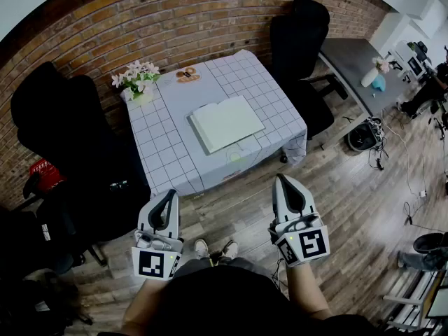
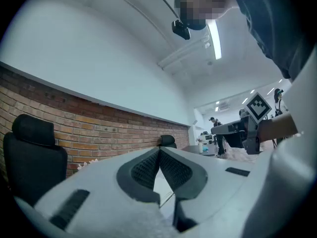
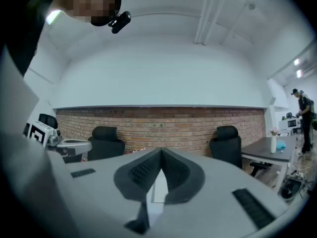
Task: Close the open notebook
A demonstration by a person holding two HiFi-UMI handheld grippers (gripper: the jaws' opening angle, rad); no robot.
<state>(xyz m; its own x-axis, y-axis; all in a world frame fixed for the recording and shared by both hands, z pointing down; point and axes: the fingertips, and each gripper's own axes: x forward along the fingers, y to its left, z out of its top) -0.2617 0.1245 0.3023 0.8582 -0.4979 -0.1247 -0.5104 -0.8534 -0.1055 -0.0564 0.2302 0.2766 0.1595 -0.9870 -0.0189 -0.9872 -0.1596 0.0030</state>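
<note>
Well short of the small square table draped in a pale blue grid-patterned cloth [image 1: 164, 152], the white left gripper [image 1: 171, 193] and the white right gripper [image 1: 281, 179] are held side by side above the wooden plank floor [image 1: 350, 187]. Each has its dark ribbed pads [image 2: 143, 168] pressed together with nothing between them. Both point toward the table and neither touches it. The open white-paged notebook [image 1: 226, 122] lies flat near the table's middle, slightly toward the near edge, well apart from both grippers; its pages look blank, though the view is too distant to be sure. At the far left corner stands a bunch of pale pink and white flowers [image 1: 136, 77], and along the far edge sits a small brown item [image 1: 187, 75], too small to identify. One black office chair [image 1: 52, 110] stands left of the table and another black office chair [image 1: 301, 33] right of it, against a red brick wall [image 1: 161, 5]
</note>
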